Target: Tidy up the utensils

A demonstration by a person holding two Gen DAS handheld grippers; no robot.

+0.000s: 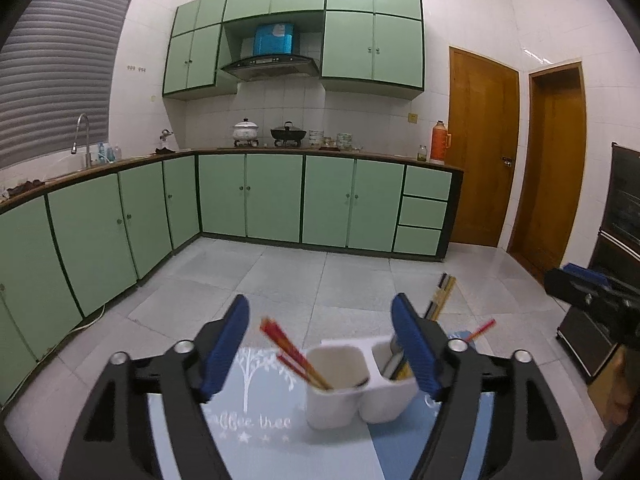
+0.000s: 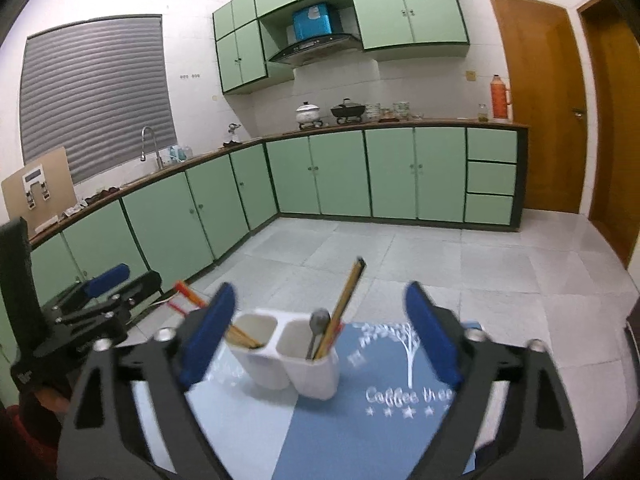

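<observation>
A white two-compartment utensil holder [image 1: 352,384] [image 2: 288,356] stands on a blue table mat [image 1: 264,432] [image 2: 360,420]. Red chopsticks [image 1: 292,354] [image 2: 192,300] lean out of its left compartment. Yellow-and-black chopsticks [image 2: 344,306] [image 1: 440,298] and a metal spoon [image 2: 318,326] stand in its right compartment. My left gripper [image 1: 320,352] is open and empty, just short of the holder. My right gripper [image 2: 320,340] is open and empty, with the holder between its blue pads. Each gripper shows at the edge of the other's view: the right [image 1: 592,296], the left [image 2: 100,304].
The mat lies on a table above a pale tiled floor [image 1: 280,280]. Green kitchen cabinets [image 1: 280,200] run along the far and left walls. Wooden doors [image 1: 480,148] stand at the right. A dark appliance [image 1: 616,240] stands at the far right.
</observation>
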